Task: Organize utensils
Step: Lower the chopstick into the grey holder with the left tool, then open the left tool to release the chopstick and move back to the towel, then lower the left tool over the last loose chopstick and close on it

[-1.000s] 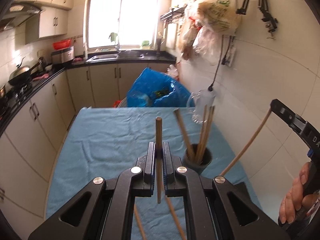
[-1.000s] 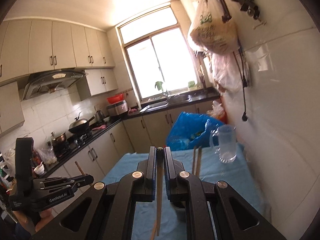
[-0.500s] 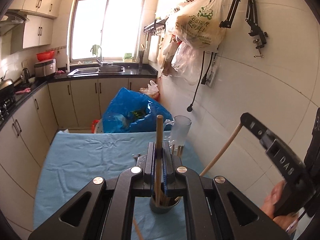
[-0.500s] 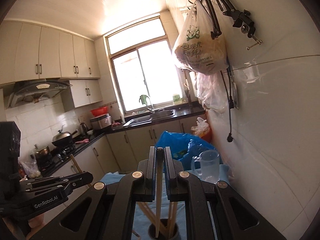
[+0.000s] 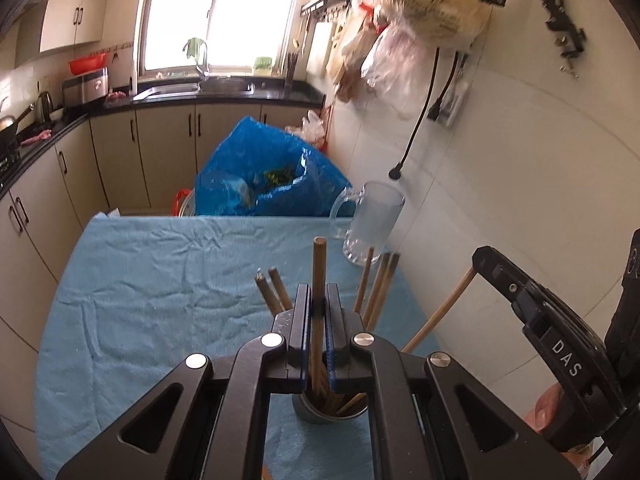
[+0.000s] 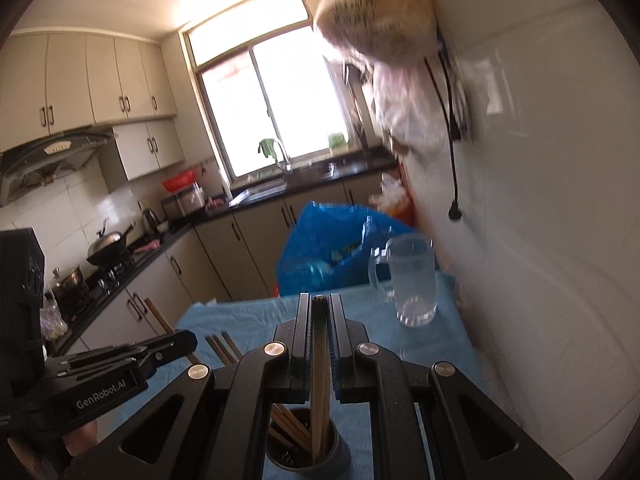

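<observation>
Both grippers are holding chopsticks directly above the holder, a dark cup standing on the blue cloth near the wall side of the table.

Left gripper: its fingers are clamped on 1 dark chopstick, which is standing upright with its lower end reaching into the cup.

Right gripper: its fingers are pressing together on a paler chopstick, whose lower end is sitting inside the cup. In the left view the same stick is slanting down from the right gripper toward the cup.

Progress: at least 5 chopsticks are already leaning in the cup. Judged from this, the job is well advanced; the 2 held sticks are waiting for release. A thin stick end is showing at the bottom edge of the left view, so 1 more may be lying on the cloth, though this is not certain.

Writing: "DAS" is readable on the right gripper body; "GenRobot.AI" is readable on the left gripper body. The hanging bag is carrying green print, too blurred to read. A glass mug is standing well behind the cup.
</observation>
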